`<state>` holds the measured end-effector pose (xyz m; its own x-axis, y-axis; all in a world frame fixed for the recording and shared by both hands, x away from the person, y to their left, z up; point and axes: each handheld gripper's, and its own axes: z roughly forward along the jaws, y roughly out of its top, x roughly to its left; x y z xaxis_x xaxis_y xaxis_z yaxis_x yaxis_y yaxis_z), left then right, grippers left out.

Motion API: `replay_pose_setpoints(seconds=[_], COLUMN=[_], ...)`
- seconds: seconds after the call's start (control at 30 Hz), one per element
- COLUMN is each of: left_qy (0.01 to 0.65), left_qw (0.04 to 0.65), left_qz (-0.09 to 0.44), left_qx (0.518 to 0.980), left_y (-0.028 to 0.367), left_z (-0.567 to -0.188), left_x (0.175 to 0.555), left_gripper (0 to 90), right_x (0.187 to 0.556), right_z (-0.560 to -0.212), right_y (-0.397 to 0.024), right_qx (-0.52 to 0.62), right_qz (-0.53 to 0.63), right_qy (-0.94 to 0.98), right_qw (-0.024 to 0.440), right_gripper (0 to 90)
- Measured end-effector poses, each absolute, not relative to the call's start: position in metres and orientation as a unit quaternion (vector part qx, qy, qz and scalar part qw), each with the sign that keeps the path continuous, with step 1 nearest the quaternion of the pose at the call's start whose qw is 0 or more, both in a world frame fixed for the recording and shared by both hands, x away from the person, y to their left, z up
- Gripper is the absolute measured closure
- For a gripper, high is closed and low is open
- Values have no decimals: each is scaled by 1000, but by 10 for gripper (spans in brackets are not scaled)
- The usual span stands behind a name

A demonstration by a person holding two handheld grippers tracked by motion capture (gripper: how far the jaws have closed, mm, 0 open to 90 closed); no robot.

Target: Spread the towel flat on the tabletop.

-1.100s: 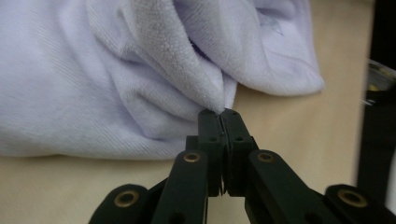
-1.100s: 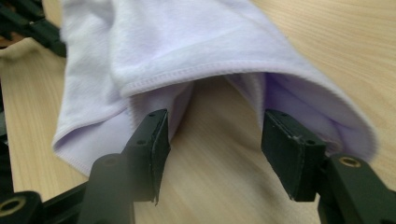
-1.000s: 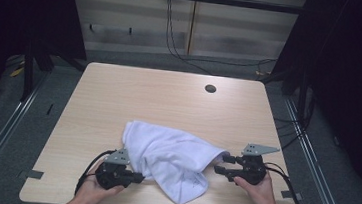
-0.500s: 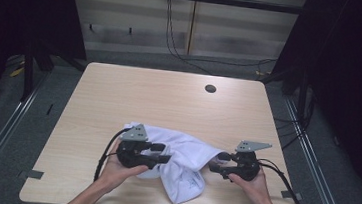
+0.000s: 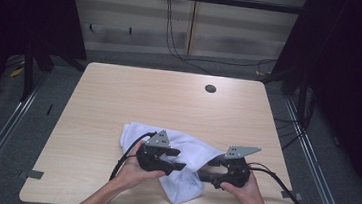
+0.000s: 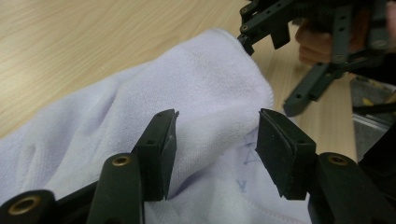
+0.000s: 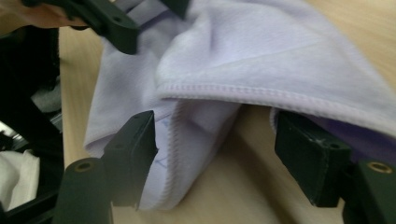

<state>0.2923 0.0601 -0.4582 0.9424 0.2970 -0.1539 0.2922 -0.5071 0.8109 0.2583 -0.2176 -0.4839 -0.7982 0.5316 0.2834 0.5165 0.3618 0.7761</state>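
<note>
A white towel lies crumpled and partly folded on the near half of the wooden table. My left gripper hovers over its middle, pointing right; its jaws have just been opening and stand open above the towel, pressing nothing. My right gripper faces it from the right. Its jaws have also just been opening and stand open, with the towel's stitched hem lying loose between them. Each gripper view shows the other gripper close by: the right gripper and the left gripper.
A dark round hole sits in the table's far right part. Black cables trail from both grippers toward the near edge. Metal rails and dark floor flank the table on both sides.
My left gripper moved right over the towel, carrying its left edge inward, then opened and let go. The right gripper shifted slightly left and opened wider.
</note>
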Motion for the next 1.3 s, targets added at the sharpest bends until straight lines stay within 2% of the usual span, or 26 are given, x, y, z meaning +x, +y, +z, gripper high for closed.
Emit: replay_pose_setpoints(seconds=[0.2, 0.3, 0.37, 0.4, 0.43, 0.47, 0.5, 0.57, 0.63, 0.7, 0.73, 0.77, 0.8, 0.87, 1.03, 1.1, 1.3], left_qy=[157, 149, 146, 146, 148, 154, 154, 171, 195, 203, 225, 225, 249, 262, 295, 303, 314], left_qw=[435, 410, 408, 407, 413, 419, 419, 446, 486, 503, 531, 531, 556, 575, 606, 613, 631], left_qz=[19, 34, 37, 40, 36, 37, 37, 21, 10, 8, 10, 10, 21, 22, 48, 40, 50], left_qx=[887, 899, 900, 901, 898, 894, 894, 878, 852, 840, 817, 817, 793, 775, 737, 729, 707], left_y=[49, 44, 43, 43, 44, 46, 46, 54, 72, 80, 99, 99, 121, 138, 178, 188, 196], left_z=[-471, -476, -477, -476, -476, -474, -474, -468, -454, -449, -438, -438, -425, -417, -398, -390, -367], left_x=[296, 295, 293, 293, 294, 294, 294, 298, 302, 304, 309, 309, 315, 319, 321, 324, 327], left_gripper=[532, 669, 799, 855, 868, 874, 877, 878, 880, 880, 880, 880, 881, 881, 883, 884, 883], right_x=[259, 259, 260, 261, 261, 260, 260, 259, 261, 261, 265, 265, 269, 272, 273, 273, 280], right_z=[-490, -494, -497, -498, -499, -499, -499, -496, -486, -483, -475, -475, -468, -460, -436, -426, -399], right_y=[-213, -210, -207, -205, -203, -200, -200, -199, -208, -211, -224, -224, -237, -248, -267, -275, -274], right_qx=[322, 324, 325, 322, 318, 316, 316, 314, 334, 344, 365, 365, 382, 395, 419, 420, 412], right_qz=[447, 442, 423, 414, 408, 398, 398, 406, 426, 432, 451, 451, 466, 484, 509, 529, 556], right_qy=[834, 836, 846, 851, 855, 860, 860, 857, 837, 830, 809, 809, 792, 774, 742, 727, 709], right_qw=[9, 8, 15, 17, 20, 31, 31, 53, 78, 82, 90, 90, 98, 100, 123, 122, 132], right_gripper=[278, 310, 338, 418, 553, 649, 649, 831, 854, 856, 857, 857, 858, 860, 861, 861, 862])
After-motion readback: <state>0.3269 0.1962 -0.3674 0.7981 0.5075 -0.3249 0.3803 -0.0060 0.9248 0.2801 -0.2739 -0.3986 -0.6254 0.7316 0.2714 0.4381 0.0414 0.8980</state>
